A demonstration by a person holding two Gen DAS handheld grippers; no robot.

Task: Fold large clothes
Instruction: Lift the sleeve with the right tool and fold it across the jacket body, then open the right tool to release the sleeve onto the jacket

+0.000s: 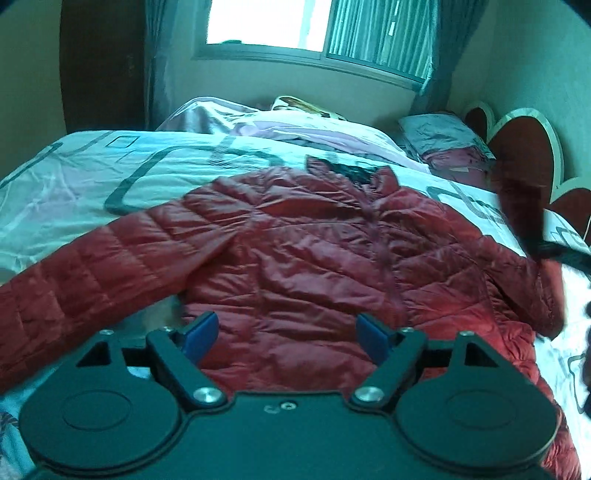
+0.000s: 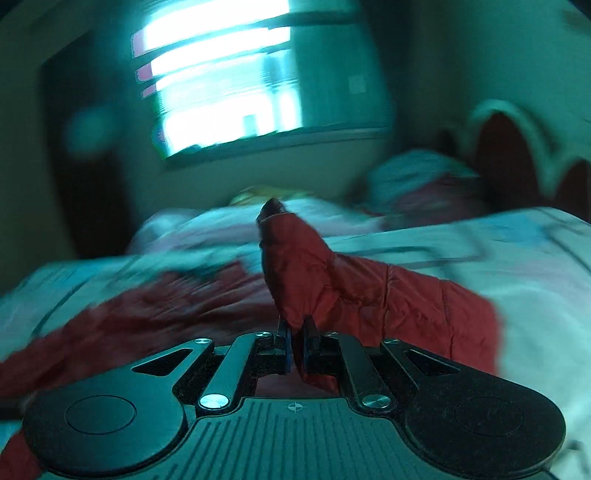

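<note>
Daylight from a wide window (image 1: 266, 26) falls across a bedroom with pale walls, dark curtains (image 1: 157, 62) at the window's sides and a dark wooden panel in the far left corner. Most of the floor is taken by a bed (image 1: 74, 173) covered in a white sheet printed with grey rounded-square outlines, with crumpled lilac bedding (image 1: 258, 125) heaped at its far edge and pillows (image 1: 439, 136) stacked against a scalloped red headboard (image 1: 524, 147) with a light rim on the right. A red quilted jacket (image 1: 295, 240) lies spread front-up on the sheet, collar toward the window, one sleeve stretched out to the left. The left gripper (image 1: 286, 332) hovers over the jacket's lower hem with its blue-padded jaws apart and nothing between them. The right gripper (image 2: 294, 347) has its jaws pinched closed on the jacket's other sleeve (image 2: 306, 273), which is lifted off the bed and stands up in front of its camera; that view is blurred.
</note>
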